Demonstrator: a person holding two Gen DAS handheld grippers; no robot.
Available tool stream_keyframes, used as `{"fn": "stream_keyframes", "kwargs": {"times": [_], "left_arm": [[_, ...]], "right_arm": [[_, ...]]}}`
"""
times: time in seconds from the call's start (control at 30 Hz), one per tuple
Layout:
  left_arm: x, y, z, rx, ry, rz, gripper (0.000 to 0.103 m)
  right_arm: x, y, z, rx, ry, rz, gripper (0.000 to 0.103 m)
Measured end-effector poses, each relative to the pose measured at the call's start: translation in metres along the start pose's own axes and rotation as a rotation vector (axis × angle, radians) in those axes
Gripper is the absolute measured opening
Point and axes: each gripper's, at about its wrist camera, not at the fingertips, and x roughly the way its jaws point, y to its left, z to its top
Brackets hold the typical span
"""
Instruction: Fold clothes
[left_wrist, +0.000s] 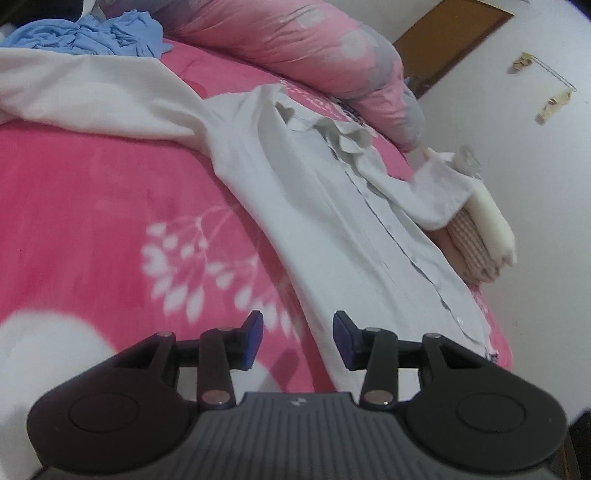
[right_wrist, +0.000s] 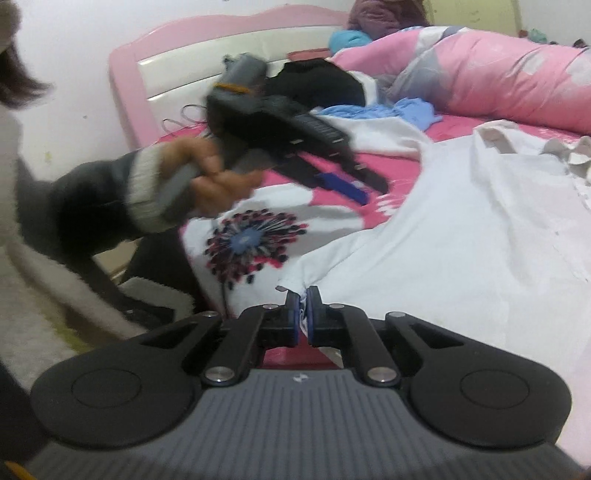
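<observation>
On the pink floral bed (left_wrist: 92, 206) a white button-up shirt (left_wrist: 332, 206) lies front-up and mostly spread out, collar toward the rolled pink quilt (left_wrist: 314, 48), placket running down its middle. One sleeve is stretched away across the bedspread toward the headboard side, and the other, its cuff turned, rests over a small stack of folded clothes (left_wrist: 480, 251) at the bed's far edge. A crumpled blue garment (left_wrist: 96, 33) sits beyond the shirt, still in a heap.

As for progress, that folded stack shows some pieces already lie as the job wants them, while the white shirt is laid flat with no fold visible in its body, and the blue one is a bundle — so folding is left, to my eye.

The right gripper (right_wrist: 303, 299) has its fingers pinched close together on a corner of the shirt's hem, the cloth bunched between the pads right at the near edge of the bed. The left gripper (left_wrist: 297, 328) has its fingers set wide with nothing between them — it hangs above the bedspread with the shirt's side edge just beyond and to the right of its tips, not touching. From the right-hand view it shows blurred, held in the person's hand (right_wrist: 218, 177) over the bed.
</observation>
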Motion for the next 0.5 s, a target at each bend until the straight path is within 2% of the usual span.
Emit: {"fn": "stream_keyframes", "kwargs": {"times": [0.2,0.27,0.37,0.47,0.5], "left_arm": [[0.044,0.003,0.043,-0.028,-0.035,0.106,0.043],[0.054,-0.001,0.051,-0.001,-0.041,0.144,0.033],[0.062,-0.003,0.055,0.03,-0.051,0.194,0.025],[0.065,-0.004,0.053,0.08,-0.06,0.235,0.02],[0.065,-0.006,0.051,0.103,-0.065,0.249,0.02]], "right_arm": [[0.007,-0.007,-0.003,0.028,0.027,0.02,0.002],[0.007,-0.008,-0.001,0.034,0.023,0.031,0.002],[0.007,-0.008,0.001,0.049,0.001,0.068,0.002],[0.023,-0.013,-0.009,0.075,0.041,0.088,0.003],[0.03,-0.014,-0.013,0.081,0.07,0.08,0.006]]}}
